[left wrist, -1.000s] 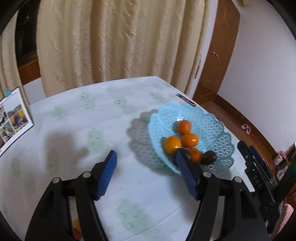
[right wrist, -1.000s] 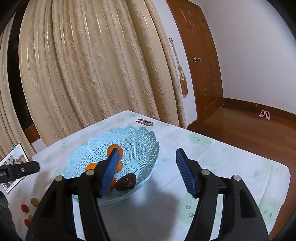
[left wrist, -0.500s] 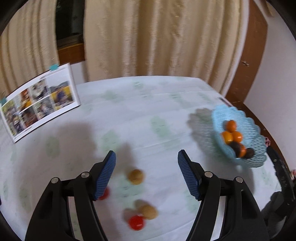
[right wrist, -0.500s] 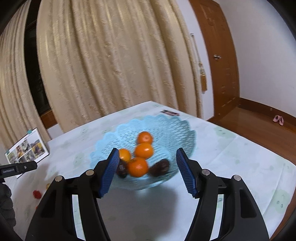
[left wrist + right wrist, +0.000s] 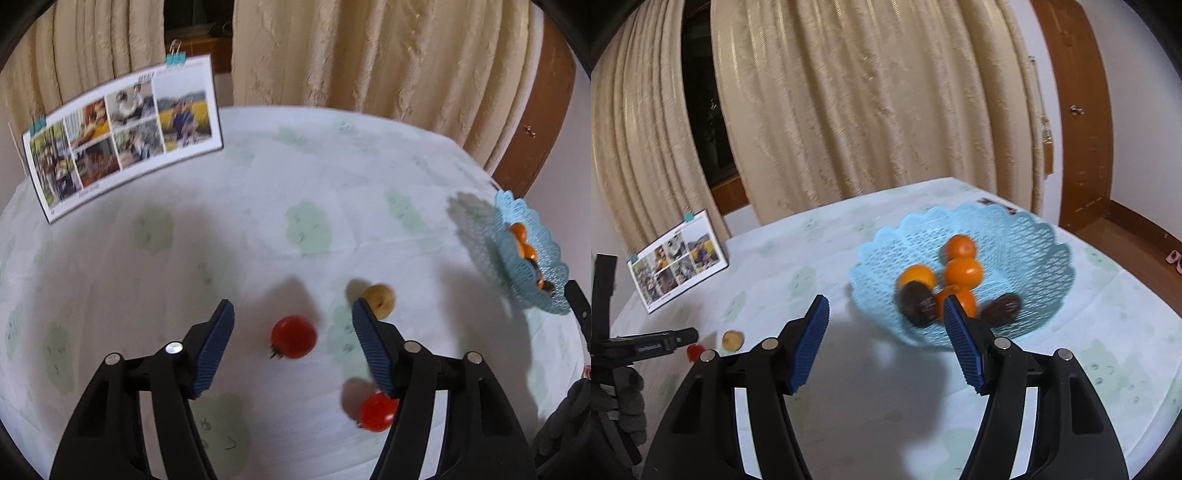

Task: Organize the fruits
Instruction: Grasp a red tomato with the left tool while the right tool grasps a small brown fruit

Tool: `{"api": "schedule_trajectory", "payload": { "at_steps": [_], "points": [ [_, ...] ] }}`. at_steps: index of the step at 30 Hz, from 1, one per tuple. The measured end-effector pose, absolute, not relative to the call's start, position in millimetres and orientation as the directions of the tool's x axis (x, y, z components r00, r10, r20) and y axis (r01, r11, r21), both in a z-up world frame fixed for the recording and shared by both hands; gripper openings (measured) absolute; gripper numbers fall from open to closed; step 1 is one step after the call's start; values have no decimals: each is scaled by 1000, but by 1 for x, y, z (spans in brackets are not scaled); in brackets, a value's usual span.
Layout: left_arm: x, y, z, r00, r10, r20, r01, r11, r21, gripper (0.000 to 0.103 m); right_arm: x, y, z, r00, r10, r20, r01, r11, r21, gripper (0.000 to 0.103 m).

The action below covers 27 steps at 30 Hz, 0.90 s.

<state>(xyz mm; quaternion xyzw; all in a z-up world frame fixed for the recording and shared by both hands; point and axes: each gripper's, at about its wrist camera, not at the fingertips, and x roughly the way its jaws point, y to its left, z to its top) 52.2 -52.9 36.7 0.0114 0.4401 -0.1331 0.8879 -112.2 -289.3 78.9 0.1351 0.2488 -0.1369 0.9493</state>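
Note:
My left gripper (image 5: 293, 328) is open and empty, with a red tomato (image 5: 294, 336) on the table between its fingers. A yellow-brown fruit (image 5: 380, 300) lies by the right finger and a second red tomato (image 5: 377, 412) lies partly under it. The blue lattice basket (image 5: 517, 269) with oranges sits at the far right. My right gripper (image 5: 885, 328) is open and empty, just short of the basket (image 5: 1027, 236), which holds several oranges (image 5: 963, 272) and two dark fruits (image 5: 916, 302). The left gripper (image 5: 665, 341) shows at the left, near the yellow-brown fruit (image 5: 733, 339).
A photo calendar (image 5: 122, 129) stands at the table's far left; it also shows in the right wrist view (image 5: 677, 264). Curtains hang behind the table. A wooden door (image 5: 1075, 110) is at the right. The table edge runs close behind the basket.
The left gripper swung left from the basket to over the loose fruits, and the red tomato now sits between its fingers. The right gripper turned left, so the basket moved right in its view.

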Motion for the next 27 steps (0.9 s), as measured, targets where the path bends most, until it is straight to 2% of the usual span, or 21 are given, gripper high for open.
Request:
{"api": "schedule_trajectory", "payload": {
  "at_steps": [9,12,14,23,27],
  "points": [
    [57,-51,13,543,-226,-808,253,962,-99,48,-97,-267,72,825,-102,-555,245,951,189,66],
    [56,-51,13,553,-226,-802,258,962,-92,40,-92,-257,67,815,-51,-577,202,959,201,66],
    [56,-51,13,547,-242,-802,266,958,-108,30,-90,-250,65,810,-20,-586,172,963,206,66],
    [51,-46,30,583,-255,-772,262,958,-119,29,-77,-218,49,740,173,-650,10,963,268,66],
    [48,-40,41,608,-255,-752,251,960,-122,29,-69,-199,40,689,203,-696,-46,970,238,66]
  ]
}}
